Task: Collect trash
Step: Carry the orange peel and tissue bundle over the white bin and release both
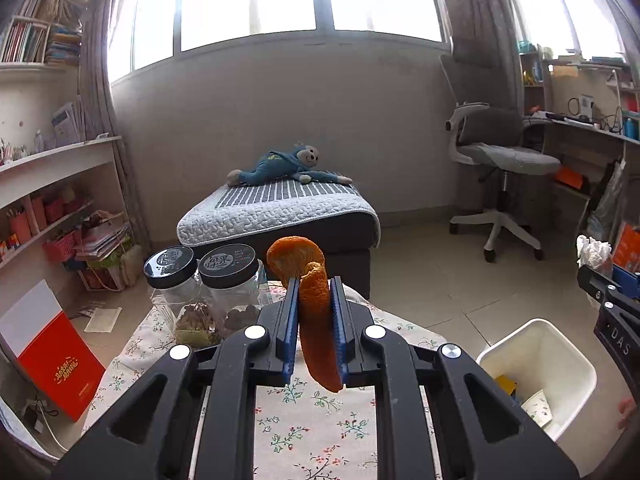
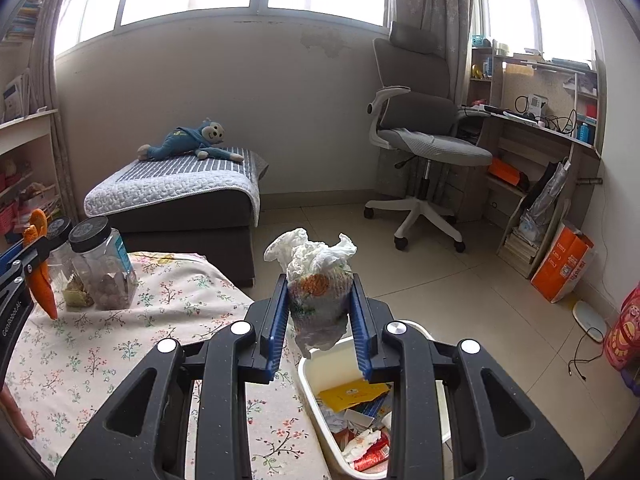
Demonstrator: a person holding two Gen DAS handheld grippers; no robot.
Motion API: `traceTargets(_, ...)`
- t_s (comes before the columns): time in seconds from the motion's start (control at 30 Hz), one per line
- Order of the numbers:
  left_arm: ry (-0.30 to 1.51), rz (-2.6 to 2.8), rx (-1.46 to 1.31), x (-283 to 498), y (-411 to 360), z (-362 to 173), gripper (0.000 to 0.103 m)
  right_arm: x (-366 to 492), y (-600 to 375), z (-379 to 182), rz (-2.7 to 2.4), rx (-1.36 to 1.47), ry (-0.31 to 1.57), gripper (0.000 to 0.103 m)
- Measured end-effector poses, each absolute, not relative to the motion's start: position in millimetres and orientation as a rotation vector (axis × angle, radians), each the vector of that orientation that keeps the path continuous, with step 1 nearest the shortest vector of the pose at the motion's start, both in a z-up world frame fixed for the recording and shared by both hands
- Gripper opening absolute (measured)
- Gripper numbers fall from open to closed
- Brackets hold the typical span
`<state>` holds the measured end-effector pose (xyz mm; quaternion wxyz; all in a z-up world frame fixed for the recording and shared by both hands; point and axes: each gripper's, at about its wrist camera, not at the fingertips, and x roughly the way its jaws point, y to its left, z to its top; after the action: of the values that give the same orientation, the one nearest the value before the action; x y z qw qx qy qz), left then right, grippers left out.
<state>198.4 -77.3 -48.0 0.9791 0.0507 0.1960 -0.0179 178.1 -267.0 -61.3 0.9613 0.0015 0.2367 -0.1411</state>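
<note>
The right claw point(image 2: 320, 304) clenches crumpled tissue point(image 2: 316, 276) directly above the bin point(image 2: 316, 368); nearer than the left. The left claw point(image 1: 315, 312), over the desk point(image 1: 304, 432), grips orange peel point(image 1: 316, 320); bin lies rightward.

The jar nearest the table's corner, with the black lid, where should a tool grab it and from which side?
Judging by its pose, grip the jar around its clear body just below the black lid, coming in level from the bin side. It stands upright, its twin blocks the far side, and the wide lid probably outspans the jaws.
</note>
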Motion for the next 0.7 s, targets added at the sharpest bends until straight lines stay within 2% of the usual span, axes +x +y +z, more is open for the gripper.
traceTargets(0.23,0.393,-0.104,0.111,196.7,-117.6,-52.8,0.016,187.2,-319.0,-73.5,-0.381,0.039,0.502,0.028)
traceTargets(0.3,0.395,-0.131,0.107,197.3,-131.2,-53.3,0.016,187.3,-331.2,-74.8,-0.396,0.045,0.501,0.031)
traceTargets(0.33,0.397,-0.147,0.106,198.0,-138.8,-54.0,0.016,185.9,-336.7,-75.0,-0.404,0.05,0.5,0.034)
traceTargets(0.4,0.404,-0.182,0.102,200.1,-154.9,-55.1,0.016,179.7,-347.4,-73.3,-0.439,0.054,0.48,0.06)
traceTargets(0.53,0.442,-0.271,0.08,203.9,-189.0,-59.0,0.016,166.1,-376.3,-67.1,-0.511,0.098,0.452,0.08)
traceTargets(0.57,0.449,-0.293,0.079,204.1,-198.1,-60.1,0.016,162.2,-385.1,-66.5,-0.54,0.113,0.445,0.091)
traceTargets(0.6,0.457,-0.314,0.08,205.4,-208.4,-61.1,0.016,157.7,-393.2,-66.2,-0.566,0.127,0.437,0.095)
traceTargets(0.7,0.485,-0.371,0.069,209.4,-236.5,-63.2,0.016,148.5,-416.4,-65.8,-0.616,0.16,0.446,0.096)
